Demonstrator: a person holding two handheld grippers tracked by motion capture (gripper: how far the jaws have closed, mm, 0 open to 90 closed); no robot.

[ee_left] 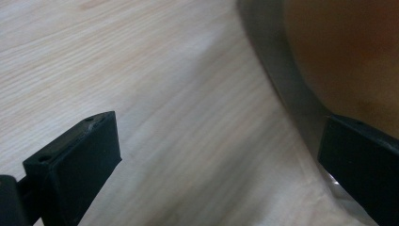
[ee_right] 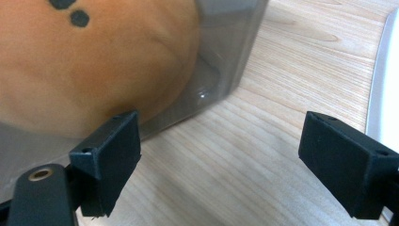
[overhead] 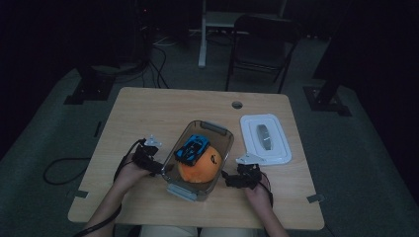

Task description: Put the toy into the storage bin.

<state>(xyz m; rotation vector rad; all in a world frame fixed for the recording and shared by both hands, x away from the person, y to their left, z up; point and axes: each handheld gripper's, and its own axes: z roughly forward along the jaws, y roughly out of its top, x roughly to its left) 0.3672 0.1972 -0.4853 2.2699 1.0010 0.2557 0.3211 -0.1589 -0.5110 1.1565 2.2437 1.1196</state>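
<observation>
A clear plastic box [overhead: 225, 139] stands at the middle of the wooden table [overhead: 148, 111]. Inside it lie a blue toy car [overhead: 192, 148] and an orange plush ball [overhead: 200, 168] with black marks. My left gripper [overhead: 157, 167] sits against the box's left wall, open, one jaw by the wall [ee_left: 282, 89] with the orange plush [ee_left: 343, 52] behind it. My right gripper [overhead: 228, 178] sits at the box's right side, open, with bare table between its jaws. Through the box wall [ee_right: 230, 52], the right gripper view has the orange plush [ee_right: 94, 61] close up.
The box's white lid [overhead: 265, 138] lies flat on the table to the right of the box, its edge [ee_right: 383, 80] beside my right jaw. A cable hole [overhead: 237, 104] is at the table's back. A folding chair [overhead: 262, 47] and stands are on the floor beyond.
</observation>
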